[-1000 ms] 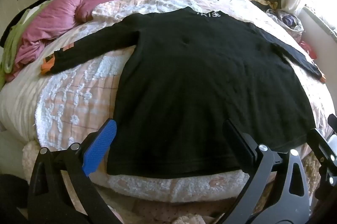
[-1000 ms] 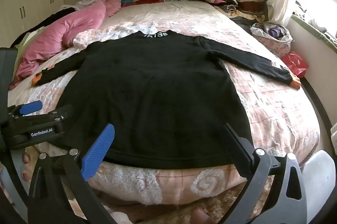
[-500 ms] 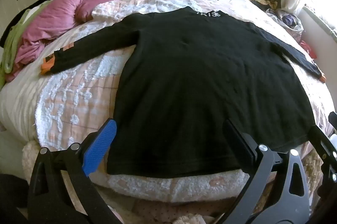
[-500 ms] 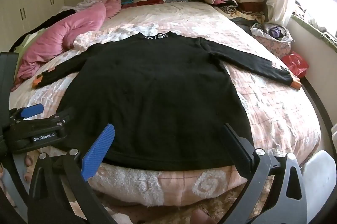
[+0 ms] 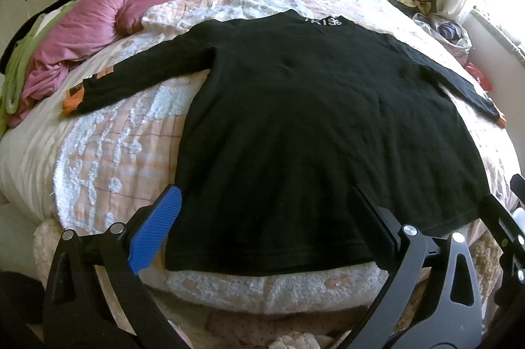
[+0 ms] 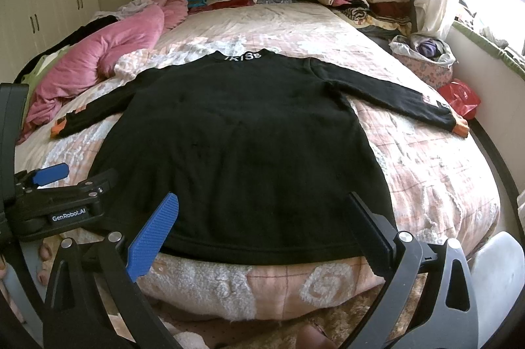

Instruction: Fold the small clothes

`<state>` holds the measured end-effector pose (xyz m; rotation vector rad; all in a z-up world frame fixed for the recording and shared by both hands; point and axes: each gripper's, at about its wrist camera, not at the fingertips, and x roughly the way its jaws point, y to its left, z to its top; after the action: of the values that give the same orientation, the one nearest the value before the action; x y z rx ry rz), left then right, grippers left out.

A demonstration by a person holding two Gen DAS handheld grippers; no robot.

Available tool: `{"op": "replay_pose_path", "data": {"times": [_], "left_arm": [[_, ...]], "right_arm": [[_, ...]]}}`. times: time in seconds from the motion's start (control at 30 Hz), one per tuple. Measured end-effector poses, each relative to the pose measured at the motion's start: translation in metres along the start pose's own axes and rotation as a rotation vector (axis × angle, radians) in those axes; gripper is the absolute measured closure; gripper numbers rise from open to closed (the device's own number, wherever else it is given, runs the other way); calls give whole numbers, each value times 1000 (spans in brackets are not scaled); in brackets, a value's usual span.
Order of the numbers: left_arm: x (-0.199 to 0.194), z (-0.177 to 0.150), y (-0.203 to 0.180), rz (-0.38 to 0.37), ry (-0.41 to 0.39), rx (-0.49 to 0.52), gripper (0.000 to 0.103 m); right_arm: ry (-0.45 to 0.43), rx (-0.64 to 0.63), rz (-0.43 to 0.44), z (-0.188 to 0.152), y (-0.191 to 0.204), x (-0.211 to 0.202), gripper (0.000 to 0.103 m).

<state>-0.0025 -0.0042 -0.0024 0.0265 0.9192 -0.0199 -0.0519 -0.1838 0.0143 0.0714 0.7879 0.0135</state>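
Black shirt (image 6: 242, 132) lies flat, right claw (image 6: 262, 227) apparently open.

"genrobot.ai" on left gripper (image 6: 65, 185); "kiss" on shirt collar (image 6: 241, 56)

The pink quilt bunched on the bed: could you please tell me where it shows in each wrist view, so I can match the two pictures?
Left wrist view: the pink quilt lies upper left, beyond the black shirt's orange-cuffed sleeve.
Right wrist view: the pink quilt lies left of centre, beside that same sleeve.
Shared landmark: the white lettering on the collar.
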Motion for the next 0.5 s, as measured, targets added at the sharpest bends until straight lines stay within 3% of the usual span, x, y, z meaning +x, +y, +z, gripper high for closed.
{"op": "replay_pose_path", "data": {"times": [0.5], "left_arm": [[-2,-1,0,-10,6,6,8]], "right_arm": [[-3,2,1,2,-2,-2,4]]}}
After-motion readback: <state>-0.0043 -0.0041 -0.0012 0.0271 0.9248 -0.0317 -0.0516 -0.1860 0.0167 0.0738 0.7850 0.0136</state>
